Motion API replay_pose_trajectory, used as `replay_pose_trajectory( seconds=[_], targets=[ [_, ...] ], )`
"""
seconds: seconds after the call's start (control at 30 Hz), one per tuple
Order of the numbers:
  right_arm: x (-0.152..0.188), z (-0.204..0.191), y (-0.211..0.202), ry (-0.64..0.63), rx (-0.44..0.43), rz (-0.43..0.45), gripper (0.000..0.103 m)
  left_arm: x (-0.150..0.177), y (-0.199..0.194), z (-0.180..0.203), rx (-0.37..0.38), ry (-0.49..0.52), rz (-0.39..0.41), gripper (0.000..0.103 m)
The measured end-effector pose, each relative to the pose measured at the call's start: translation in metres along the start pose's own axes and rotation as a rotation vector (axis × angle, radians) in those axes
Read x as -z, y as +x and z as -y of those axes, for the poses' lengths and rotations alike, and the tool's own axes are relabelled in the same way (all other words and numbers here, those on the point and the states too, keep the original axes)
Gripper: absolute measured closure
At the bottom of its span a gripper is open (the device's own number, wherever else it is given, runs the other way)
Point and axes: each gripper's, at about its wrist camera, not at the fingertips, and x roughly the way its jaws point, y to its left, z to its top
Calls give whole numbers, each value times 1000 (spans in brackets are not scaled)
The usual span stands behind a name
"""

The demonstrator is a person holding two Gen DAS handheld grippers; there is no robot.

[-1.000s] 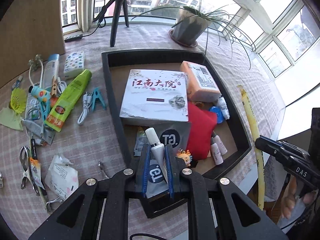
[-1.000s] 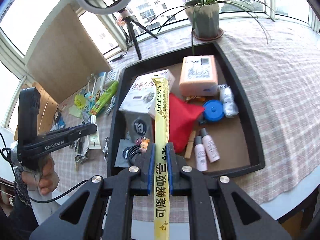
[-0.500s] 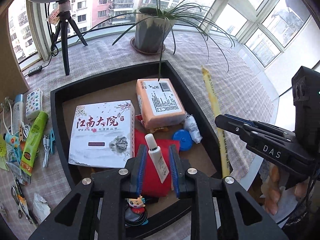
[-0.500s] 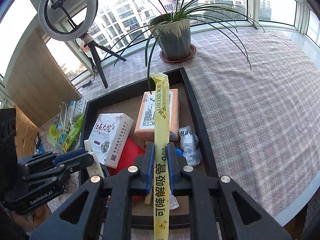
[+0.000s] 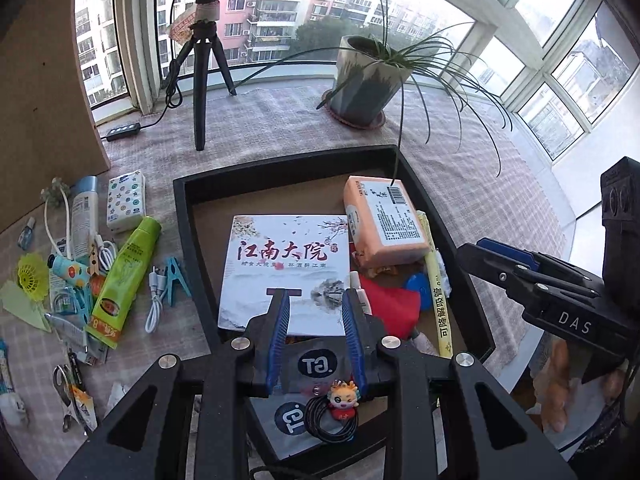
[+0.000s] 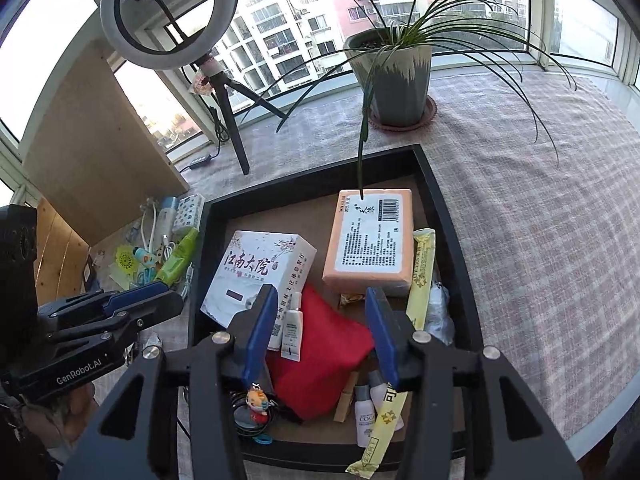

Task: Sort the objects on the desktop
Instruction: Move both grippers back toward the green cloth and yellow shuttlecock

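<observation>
Left gripper (image 5: 316,312): jaws have just been opening and now stand part-spread, with nothing between the blue pads. The small white tube (image 6: 292,326) lies free in the tray.

Right gripper (image 6: 322,330): jaws have just been opening and are spread wide. The yellow straw packet (image 6: 420,280) is clear of them, just outside the right pad.

Tray (image 5: 182,208): black, already holding the white printed box (image 5: 286,260), the orange pack (image 5: 384,220), a red cloth (image 6: 324,360), 2 small bottles (image 6: 370,404) and a cartoon keyring (image 5: 342,398).

Straw packet, lie: long axis runs from 12 toward 6 o'clock along the tray's right wall, far end beside the orange pack, near end hanging over the front rim.

White tube, lie: cap pointing to 12 o'clock, resting partly on the red cloth against the white box's near corner.

What remains: a loose pile outside the tray at 9 o'clock from the left gripper, with the green tube (image 5: 124,280), the tissue packet (image 5: 126,200), a blue clothespin (image 5: 174,280), a white cable (image 5: 154,300) and a yellow shuttlecock (image 5: 30,276).

Nearer hand: the left, I would say; the pile sits on its side, well apart from the right gripper.

Green tube axis: 1 to 7 o'clock, cap end away from the hand, so the jaws would likely need to cross it.
</observation>
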Motion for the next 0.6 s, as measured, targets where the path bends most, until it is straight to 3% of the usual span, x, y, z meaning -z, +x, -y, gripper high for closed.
replay_pose_trajectory(
  seconds=[0.23,0.6],
  targets=[
    [-5,-48,18,-67,-71,-40,50,6,-28,-85,-67,-112,31,72],
    [-9,-151,65,-213,-188,-136,50,42,-61,-278,-223,-416,59,69]
  ],
)
